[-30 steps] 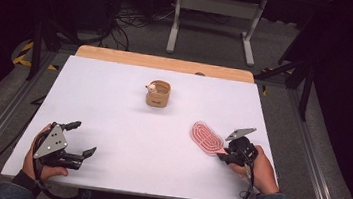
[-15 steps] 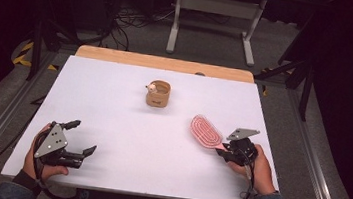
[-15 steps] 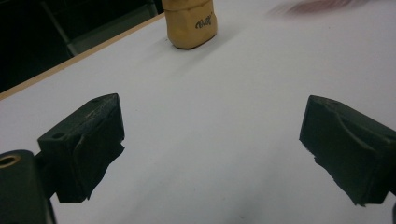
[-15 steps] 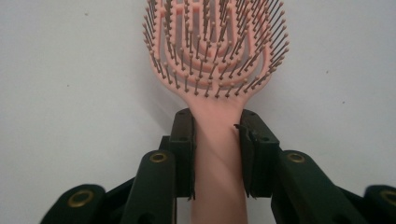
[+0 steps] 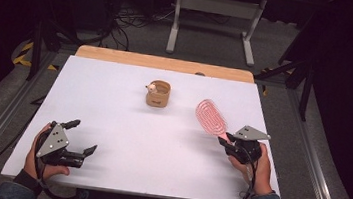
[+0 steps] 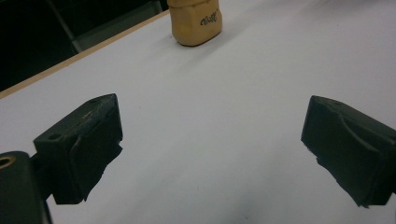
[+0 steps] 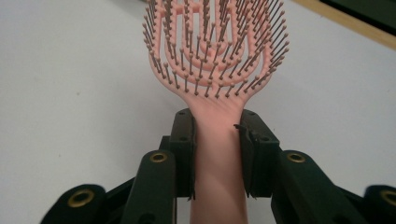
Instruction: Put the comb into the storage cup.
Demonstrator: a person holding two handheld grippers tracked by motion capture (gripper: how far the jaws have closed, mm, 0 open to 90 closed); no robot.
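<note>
My right gripper [image 5: 225, 141] is clamped on the pink hairbrush [image 5: 211, 117], both jaws pressed flat against the handle just below the neck, as the right gripper view [image 7: 217, 154] shows. The brush [image 7: 215, 51] is held clear of the worktop [image 5: 113, 107], head angled up toward 11 o'clock from my hand, sitting around 4 o'clock from the tan cup [image 5: 158, 93].

Handling call:
- Light plastic, vented head. Weight is no issue.
- Handle looks stiff and smooth, slightly tapered, so it could slip or rotate in the jaws if swung fast.
- Bristles are thin and springy with ball tips; they'll bend, so don't grab or push on the head.
- Best hold is where I have it: on the handle, near the neck, square across the flat sides. That keeps the head's lever arm short.

Left gripper [image 5: 82, 136] rests at the near-left of the worktop, jaws wide apart, nothing between them. From the left gripper view [image 6: 210, 154] the cup [image 6: 195, 21] sits well ahead at 12 o'clock.

Cup has something small and pale at its rim; too small to identify.
</note>
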